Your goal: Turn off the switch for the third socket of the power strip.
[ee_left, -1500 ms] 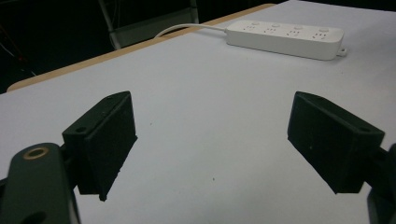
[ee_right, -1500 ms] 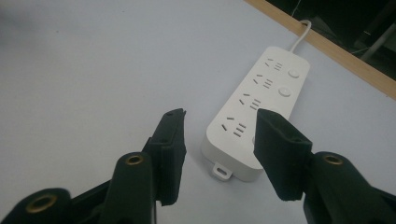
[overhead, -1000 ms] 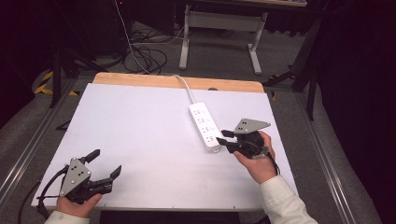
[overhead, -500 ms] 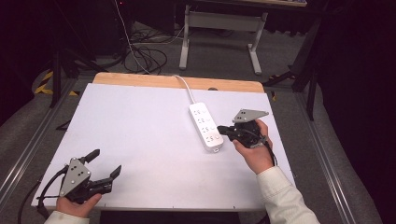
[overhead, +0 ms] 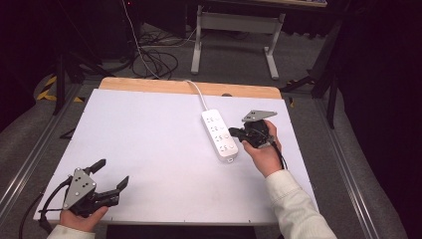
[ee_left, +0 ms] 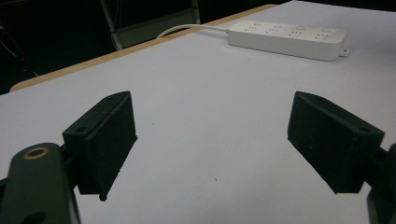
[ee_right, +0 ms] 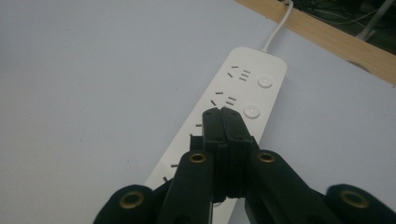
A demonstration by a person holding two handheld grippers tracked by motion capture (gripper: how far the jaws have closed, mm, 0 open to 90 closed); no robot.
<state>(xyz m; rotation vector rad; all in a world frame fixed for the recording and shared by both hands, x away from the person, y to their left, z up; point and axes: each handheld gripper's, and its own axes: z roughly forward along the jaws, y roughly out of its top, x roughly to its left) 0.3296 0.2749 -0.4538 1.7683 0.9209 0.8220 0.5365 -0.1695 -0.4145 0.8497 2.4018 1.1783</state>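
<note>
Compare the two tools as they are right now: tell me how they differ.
The left tool has its jaws spread wide apart; the right tool has its jaws pressed shut. The left tool sits near the table's front left corner over bare white surface, far from the power strip; the right tool's tip is over the power strip's sockets. Both are black, hand-held, and hold nothing.

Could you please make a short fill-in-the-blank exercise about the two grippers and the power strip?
1. The jaws of the left gripper stand ____.
2. The jaws of the right gripper are pressed ____.
3. The right gripper is above the white ____.
4. The power strip lies on the ____ table.

Missing words: open; shut; power strip; white
</note>
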